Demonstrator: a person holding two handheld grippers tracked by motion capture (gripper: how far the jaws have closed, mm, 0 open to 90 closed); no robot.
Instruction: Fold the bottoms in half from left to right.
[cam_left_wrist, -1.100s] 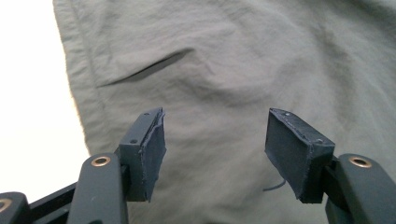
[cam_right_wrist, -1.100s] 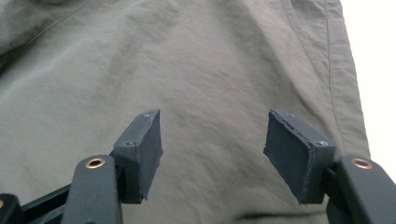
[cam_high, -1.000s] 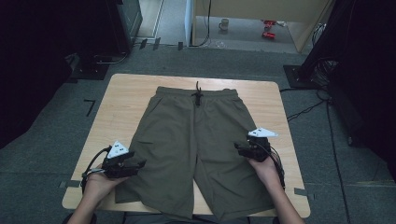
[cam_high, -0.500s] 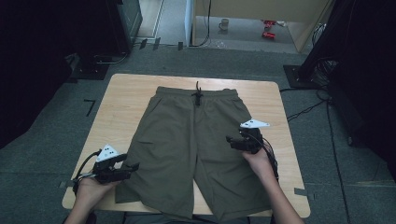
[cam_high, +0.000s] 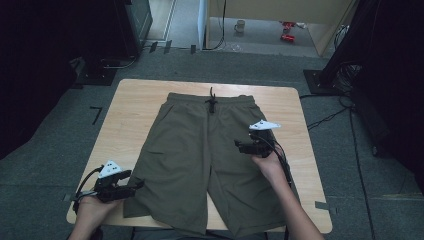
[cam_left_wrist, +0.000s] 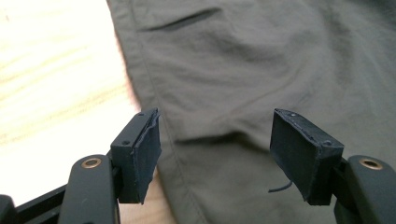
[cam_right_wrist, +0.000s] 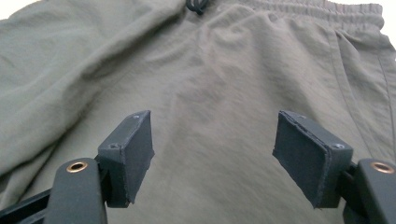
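Two grippers are in my hands above the olive shorts (cam_high: 205, 160), which lie flat on the wooden surface (cam_high: 130, 115), waistband at the far edge. My left gripper (cam_high: 131, 186) hovers at the outer seam of the left leg, fingers spread, holding nothing. My right gripper (cam_high: 239, 146) hangs over the right leg; its fingers have just been opening, nothing between them.
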